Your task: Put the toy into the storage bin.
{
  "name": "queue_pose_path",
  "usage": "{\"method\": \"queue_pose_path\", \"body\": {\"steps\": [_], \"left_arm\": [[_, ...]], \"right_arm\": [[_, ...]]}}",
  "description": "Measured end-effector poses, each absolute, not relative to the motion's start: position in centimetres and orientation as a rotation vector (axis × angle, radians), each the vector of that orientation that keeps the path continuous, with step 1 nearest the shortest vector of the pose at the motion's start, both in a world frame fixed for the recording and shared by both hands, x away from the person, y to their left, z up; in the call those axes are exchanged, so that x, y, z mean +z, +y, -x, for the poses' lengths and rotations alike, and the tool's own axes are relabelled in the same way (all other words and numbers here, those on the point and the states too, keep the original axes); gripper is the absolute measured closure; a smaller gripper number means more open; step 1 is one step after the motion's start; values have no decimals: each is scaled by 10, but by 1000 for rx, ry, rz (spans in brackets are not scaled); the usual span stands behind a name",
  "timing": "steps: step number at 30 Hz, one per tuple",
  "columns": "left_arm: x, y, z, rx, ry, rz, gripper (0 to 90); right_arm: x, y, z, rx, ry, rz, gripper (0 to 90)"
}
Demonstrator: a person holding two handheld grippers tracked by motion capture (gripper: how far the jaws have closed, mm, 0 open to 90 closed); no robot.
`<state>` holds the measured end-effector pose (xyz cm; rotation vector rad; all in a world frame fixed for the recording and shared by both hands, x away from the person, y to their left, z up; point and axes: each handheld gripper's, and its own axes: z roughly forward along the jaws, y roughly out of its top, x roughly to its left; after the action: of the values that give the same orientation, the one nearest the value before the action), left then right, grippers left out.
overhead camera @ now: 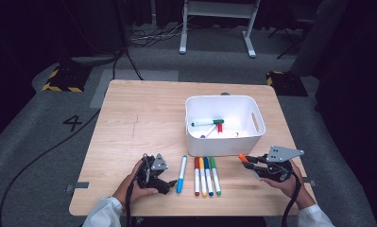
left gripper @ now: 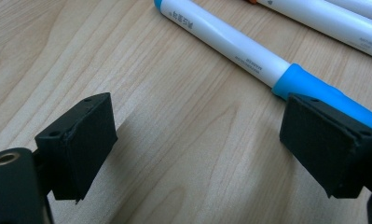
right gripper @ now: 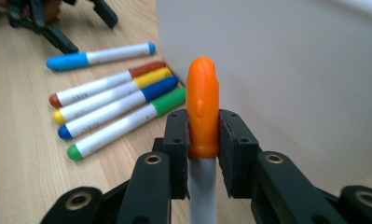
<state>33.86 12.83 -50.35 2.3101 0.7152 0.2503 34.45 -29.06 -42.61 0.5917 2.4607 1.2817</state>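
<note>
We saw a pale wooden counter [overhead camera: 129,123] carrying a white bin [overhead camera: 224,144], and inside it a green-capped marker [overhead camera: 208,122] lying across a red-capped one [overhead camera: 219,127]. Just in front of the bin four markers lay side by side: red [overhead camera: 196,176], yellow [overhead camera: 202,177], blue [overhead camera: 208,176] and green [overhead camera: 215,176]. On the grey floor [overhead camera: 44,123] we noted a painted 4 [overhead camera: 72,122], two yellow-and-black striped blocks [overhead camera: 63,78], loose cables [overhead camera: 153,35] and a white frame [overhead camera: 217,23].
</note>
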Motion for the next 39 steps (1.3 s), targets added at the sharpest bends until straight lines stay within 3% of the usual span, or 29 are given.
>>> {"method": "queue_pose_path", "body": {"steps": [13, 25, 39], "left_arm": [[-503, 128, -339, 250, 715, -2310, 108], [-504, 128, -339, 250, 720, -2309, 105], [-504, 128, -339, 249, 720, -2309, 104]], "right_arm": [[-364, -311, -341, 1404, 2290, -544, 748], [-315, -303, -368, 1381, 2196, -508, 748], [-302, -258, -416, 1260, 2261, -470, 748]]}}
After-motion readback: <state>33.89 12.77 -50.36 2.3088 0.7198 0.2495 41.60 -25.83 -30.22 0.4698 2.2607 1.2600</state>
